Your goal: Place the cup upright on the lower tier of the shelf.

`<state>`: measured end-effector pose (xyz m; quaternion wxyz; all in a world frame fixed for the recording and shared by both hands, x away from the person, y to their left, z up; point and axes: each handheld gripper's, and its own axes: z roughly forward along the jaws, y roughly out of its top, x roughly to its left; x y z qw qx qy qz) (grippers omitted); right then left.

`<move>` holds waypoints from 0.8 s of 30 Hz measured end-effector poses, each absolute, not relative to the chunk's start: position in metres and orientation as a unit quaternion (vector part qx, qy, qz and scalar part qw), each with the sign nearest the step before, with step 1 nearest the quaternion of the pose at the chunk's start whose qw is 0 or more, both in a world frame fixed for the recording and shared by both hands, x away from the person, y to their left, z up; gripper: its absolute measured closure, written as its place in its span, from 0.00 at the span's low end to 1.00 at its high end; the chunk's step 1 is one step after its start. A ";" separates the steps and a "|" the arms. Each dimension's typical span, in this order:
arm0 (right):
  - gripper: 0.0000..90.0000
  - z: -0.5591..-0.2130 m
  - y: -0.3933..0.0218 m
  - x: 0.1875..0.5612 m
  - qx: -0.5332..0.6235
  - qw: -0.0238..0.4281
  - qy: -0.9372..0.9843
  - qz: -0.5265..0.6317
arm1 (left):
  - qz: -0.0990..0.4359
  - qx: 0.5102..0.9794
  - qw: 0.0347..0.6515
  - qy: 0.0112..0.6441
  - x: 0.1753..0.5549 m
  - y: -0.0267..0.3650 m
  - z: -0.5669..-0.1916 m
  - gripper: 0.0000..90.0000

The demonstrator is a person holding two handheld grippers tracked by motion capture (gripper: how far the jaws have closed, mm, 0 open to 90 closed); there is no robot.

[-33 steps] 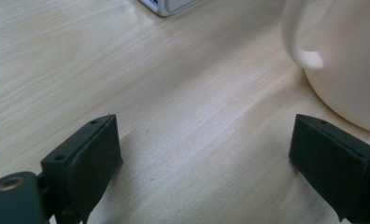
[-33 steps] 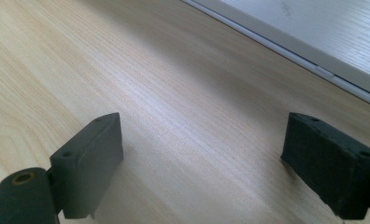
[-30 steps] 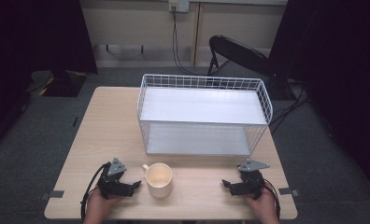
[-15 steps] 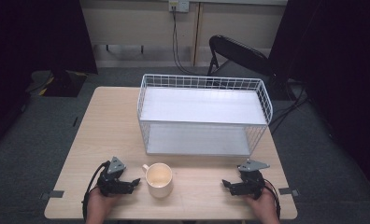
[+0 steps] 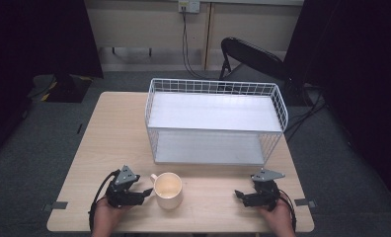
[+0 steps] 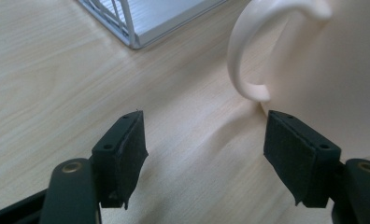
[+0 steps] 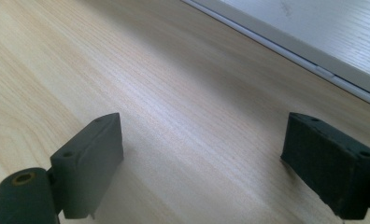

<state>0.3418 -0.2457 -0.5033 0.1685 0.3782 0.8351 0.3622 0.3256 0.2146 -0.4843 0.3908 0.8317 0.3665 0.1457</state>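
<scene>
My left gripper (image 5: 145, 191) sits low over the near left part of the table (image 5: 109, 143), my left hand (image 5: 107, 217) behind it, and its tips point right toward the mug (image 5: 167, 190). Its jaws have just been closing and now stand partly open. In the left gripper view only bare wood lies between the pads (image 6: 129, 156); they press on nothing. The cream mug stands upright just beyond those tips, on the right side of that view, with its handle (image 6: 248, 56) curving out ahead of my right-hand jaw. That jaw's pad is very close to the mug's wall below the handle, but I cannot tell whether it touches. From above, the handle points toward my left gripper and the mug stands just beside its tips.

Past the mug, farther from me than both grippers, the white wire basket (image 5: 215, 86) stands on the table with a flat white shelf inside. Its near corner shows ahead of my left jaws, to their left.

My right gripper (image 5: 239, 195) rests at the near right of the table, well apart from the mug, tips pointing left toward it. Its jaws are wide open with bare tabletop between them, holding nothing. The basket's white lower edge (image 7: 323, 70) runs across ahead of them, to their right.
</scene>
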 end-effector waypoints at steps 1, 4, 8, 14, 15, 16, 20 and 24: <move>0.13 -0.503 -0.246 0.342 0.378 0.169 0.835 0.362 | 0.150 0.830 0.394 0.365 0.325 0.215 -0.482 0.35; 0.13 -0.503 -0.246 0.342 0.378 0.169 0.835 0.362 | 0.151 0.825 0.406 0.363 0.324 0.216 -0.473 0.34; 0.13 -0.503 -0.246 0.342 0.379 0.169 0.835 0.362 | 0.151 0.820 0.418 0.361 0.321 0.217 -0.464 0.34; 0.13 -0.503 -0.245 0.342 0.380 0.169 0.834 0.363 | 0.147 0.821 0.418 0.359 0.317 0.214 -0.453 0.34; 0.13 -0.503 -0.245 0.342 0.380 0.169 0.834 0.363 | 0.146 0.820 0.421 0.360 0.316 0.215 -0.452 0.34; 0.13 -0.503 -0.245 0.342 0.381 0.169 0.833 0.363 | 0.144 0.820 0.420 0.361 0.315 0.215 -0.451 0.34; 0.13 -0.503 -0.245 0.342 0.382 0.169 0.833 0.363 | 0.139 0.818 0.423 0.364 0.312 0.216 -0.445 0.34; 0.13 -0.503 -0.245 0.342 0.383 0.170 0.832 0.363 | 0.143 0.810 0.437 0.363 0.309 0.217 -0.437 0.34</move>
